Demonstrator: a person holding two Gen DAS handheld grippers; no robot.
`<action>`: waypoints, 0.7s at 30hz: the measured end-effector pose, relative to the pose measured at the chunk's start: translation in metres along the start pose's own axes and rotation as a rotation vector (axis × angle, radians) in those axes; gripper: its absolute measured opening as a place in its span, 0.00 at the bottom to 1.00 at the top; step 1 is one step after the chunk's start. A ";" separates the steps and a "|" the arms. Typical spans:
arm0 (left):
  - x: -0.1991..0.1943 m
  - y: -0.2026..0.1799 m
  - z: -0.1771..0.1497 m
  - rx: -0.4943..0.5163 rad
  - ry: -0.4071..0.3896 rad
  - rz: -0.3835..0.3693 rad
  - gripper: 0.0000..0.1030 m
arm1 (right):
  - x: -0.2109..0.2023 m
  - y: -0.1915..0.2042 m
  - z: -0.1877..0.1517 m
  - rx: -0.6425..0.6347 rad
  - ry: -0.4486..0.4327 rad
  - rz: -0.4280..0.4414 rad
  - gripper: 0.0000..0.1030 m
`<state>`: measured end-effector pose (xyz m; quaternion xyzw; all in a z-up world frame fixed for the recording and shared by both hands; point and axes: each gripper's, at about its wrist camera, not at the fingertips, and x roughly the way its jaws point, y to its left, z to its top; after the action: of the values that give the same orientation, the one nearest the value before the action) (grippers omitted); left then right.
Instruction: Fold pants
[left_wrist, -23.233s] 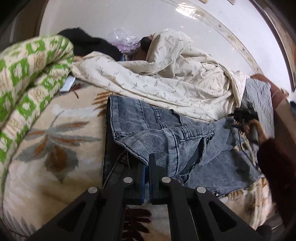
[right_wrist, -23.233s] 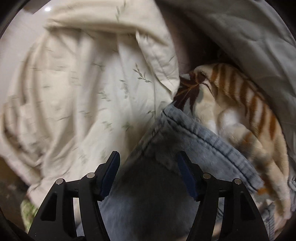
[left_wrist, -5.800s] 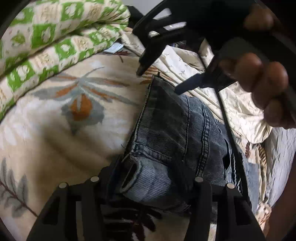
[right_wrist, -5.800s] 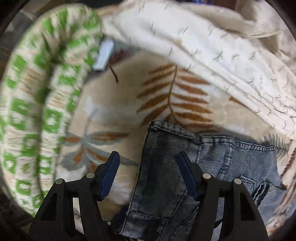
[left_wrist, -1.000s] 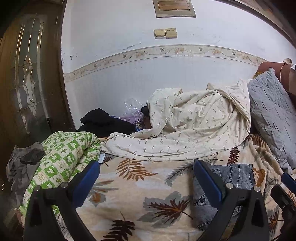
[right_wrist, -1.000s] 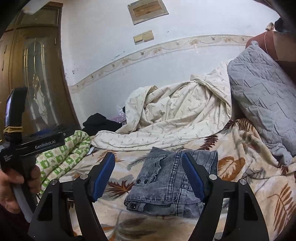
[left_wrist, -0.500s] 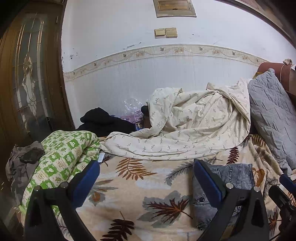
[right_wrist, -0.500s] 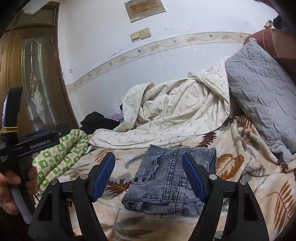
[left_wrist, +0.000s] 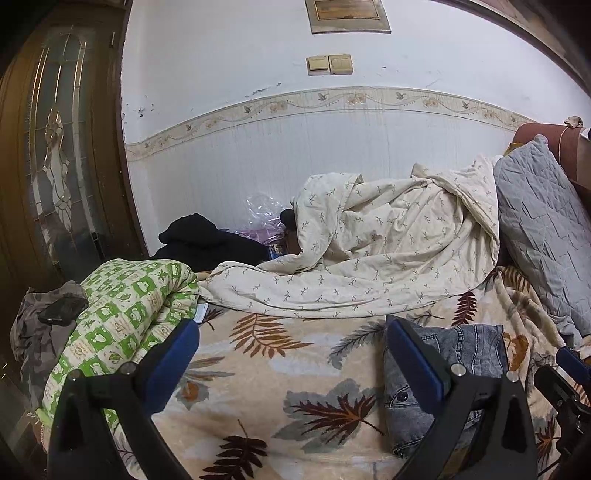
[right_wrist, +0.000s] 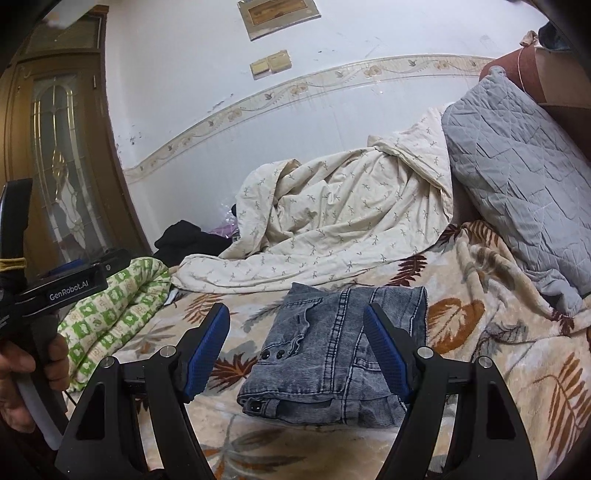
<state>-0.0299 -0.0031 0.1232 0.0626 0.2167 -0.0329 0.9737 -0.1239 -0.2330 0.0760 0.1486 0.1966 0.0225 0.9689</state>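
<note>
right tongs (right_wrist: 297, 345): released, blue pads spread wide, nothing between them, held above the bed
left tongs (left_wrist: 291, 354): released, pads wide apart, empty; seen at 9 o'clock in the right view, a hand (right_wrist: 22, 384) on the grip
jeans (right_wrist: 334, 356): folded into a compact block, flat on the blanket, dead ahead of the right tongs; in the left view at 4 o'clock, partly behind the right-side finger; folded edge with two rivets faces the cameras
blanket (right_wrist: 491, 347): cream with brown and grey leaf print, covers the bed under the jeans
green quilt (left_wrist: 125, 314): rolled, 9 o'clock of the jeans, apart from them
phone (left_wrist: 62, 306): dark, on grey cloth just beside the quilt, 8 o'clock in the left view
duvet (left_wrist: 373, 258): cream with twig print, bunched at 12 o'clock beyond the jeans
pillow (right_wrist: 517, 184): grey quilted, leaning at 2 o'clock
black clothes (left_wrist: 207, 243): heaped by the wall, 10 o'clock
wall (left_wrist: 280, 147): white with floral border, two switches (left_wrist: 329, 64), door (left_wrist: 59, 147) at far left
</note>
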 end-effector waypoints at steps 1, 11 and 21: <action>0.000 -0.001 -0.001 0.000 0.002 0.002 1.00 | 0.000 0.000 0.000 0.000 0.001 0.000 0.73; 0.002 -0.004 -0.002 0.004 0.012 0.003 1.00 | 0.002 -0.001 0.000 0.007 0.005 -0.006 0.73; 0.002 -0.004 -0.005 0.004 0.016 0.006 1.00 | 0.004 -0.003 0.000 0.008 0.013 -0.027 0.73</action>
<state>-0.0302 -0.0062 0.1173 0.0654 0.2241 -0.0297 0.9719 -0.1203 -0.2357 0.0732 0.1495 0.2049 0.0095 0.9673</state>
